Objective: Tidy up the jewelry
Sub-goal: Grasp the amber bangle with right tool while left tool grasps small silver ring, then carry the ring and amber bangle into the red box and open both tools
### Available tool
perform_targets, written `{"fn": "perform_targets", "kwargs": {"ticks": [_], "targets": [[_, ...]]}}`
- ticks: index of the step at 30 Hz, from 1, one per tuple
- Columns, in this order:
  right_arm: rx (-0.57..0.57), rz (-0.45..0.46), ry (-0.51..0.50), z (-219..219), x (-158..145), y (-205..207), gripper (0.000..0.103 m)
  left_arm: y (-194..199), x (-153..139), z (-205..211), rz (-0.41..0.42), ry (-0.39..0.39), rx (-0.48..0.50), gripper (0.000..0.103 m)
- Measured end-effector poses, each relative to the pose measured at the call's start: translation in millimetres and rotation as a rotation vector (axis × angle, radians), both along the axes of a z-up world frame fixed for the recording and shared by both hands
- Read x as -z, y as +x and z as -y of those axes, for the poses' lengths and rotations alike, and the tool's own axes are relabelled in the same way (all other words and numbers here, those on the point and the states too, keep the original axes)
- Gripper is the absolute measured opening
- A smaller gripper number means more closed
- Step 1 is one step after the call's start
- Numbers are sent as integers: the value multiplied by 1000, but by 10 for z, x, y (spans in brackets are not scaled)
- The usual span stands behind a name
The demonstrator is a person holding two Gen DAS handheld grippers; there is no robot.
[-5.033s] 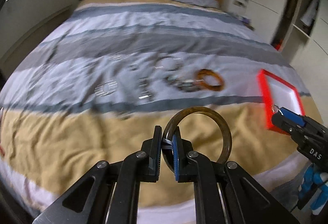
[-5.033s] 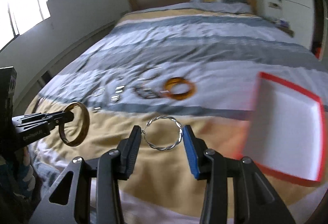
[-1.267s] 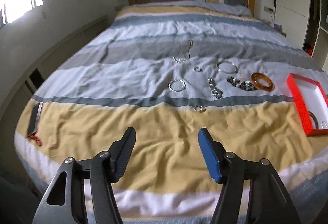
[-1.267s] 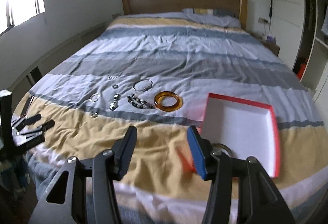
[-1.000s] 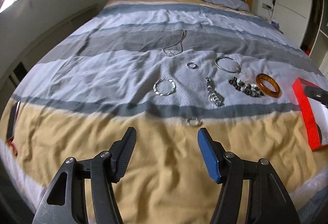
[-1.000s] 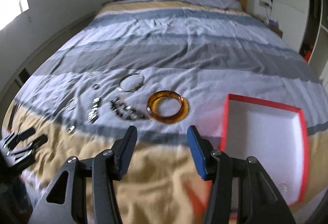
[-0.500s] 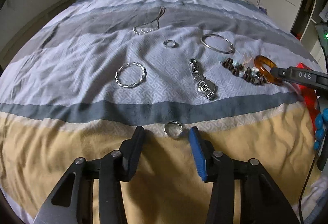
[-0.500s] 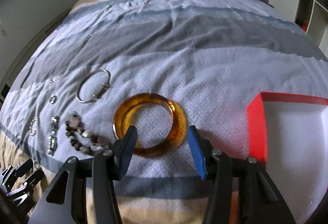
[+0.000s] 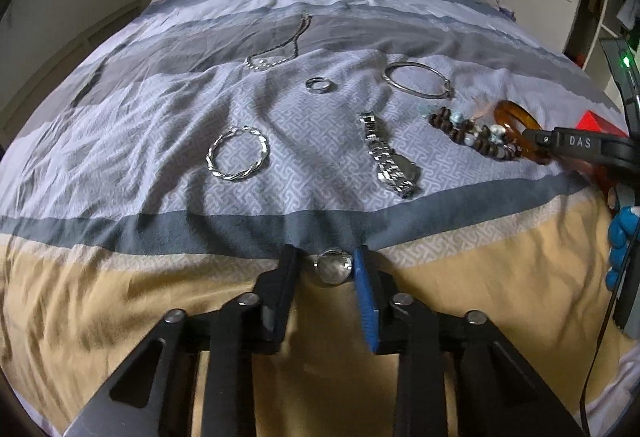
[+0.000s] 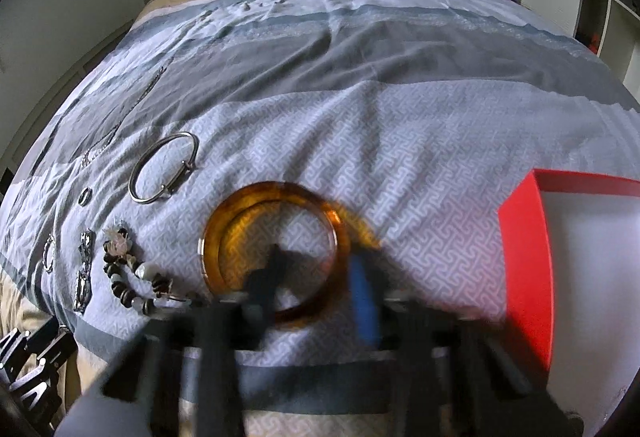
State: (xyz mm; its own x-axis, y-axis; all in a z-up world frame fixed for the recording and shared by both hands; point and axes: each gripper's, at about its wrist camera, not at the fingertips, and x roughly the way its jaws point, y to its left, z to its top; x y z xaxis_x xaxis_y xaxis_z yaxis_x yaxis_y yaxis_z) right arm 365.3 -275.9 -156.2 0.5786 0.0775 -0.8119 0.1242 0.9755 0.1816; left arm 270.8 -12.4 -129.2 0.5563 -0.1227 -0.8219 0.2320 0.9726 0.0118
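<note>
A: Our left tool (image 9: 324,269) stands parted around the small silver ring (image 9: 333,267) at lower centre, on the bed (image 9: 120,77); not yet pinched.

B: Our right tool (image 10: 316,269), blurred, straddles one wall of the glossy amber bangle (image 10: 276,249), jaws apart; the red box (image 10: 524,257) waits at right.

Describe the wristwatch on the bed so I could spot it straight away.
On the striped bedspread, look along the pale patterned band. The wristwatch lies stretched out straight between the twisted silver bangle and the beaded bracelet. It alone has a metal link strap and a round face.
</note>
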Motion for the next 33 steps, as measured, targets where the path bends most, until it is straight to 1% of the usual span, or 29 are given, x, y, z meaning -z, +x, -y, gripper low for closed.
{"fn": "perform_targets", "kwargs": {"ticks": [1, 2, 9, 15, 23, 29, 33], "targets": [[-5, 3, 2, -4, -3, 0, 10, -7, -2, 7, 3, 3, 3, 20], [-8, 8, -3, -6, -14, -12, 10, -15, -8, 10, 5, 5, 5, 19], [-8, 50, -5, -11, -130, -106, 9, -31, -72, -86, -4, -56, -21, 19], [-23, 106, 5, -38, -375, -207, 9, -125, -190, -130, 2, -81, -30, 19], [-25, 166, 35, -3, -706, -477, 9, -341, -481, -133, 43, -86, -37, 19], [8, 197, 42, 252, -897, -786, 9, -486, -681, 2, 65, -92, -18, 19], [51, 201, 21, 589, -970, -1024, 9, -553, -798, 271, 72, -111, 29, 19]]}}
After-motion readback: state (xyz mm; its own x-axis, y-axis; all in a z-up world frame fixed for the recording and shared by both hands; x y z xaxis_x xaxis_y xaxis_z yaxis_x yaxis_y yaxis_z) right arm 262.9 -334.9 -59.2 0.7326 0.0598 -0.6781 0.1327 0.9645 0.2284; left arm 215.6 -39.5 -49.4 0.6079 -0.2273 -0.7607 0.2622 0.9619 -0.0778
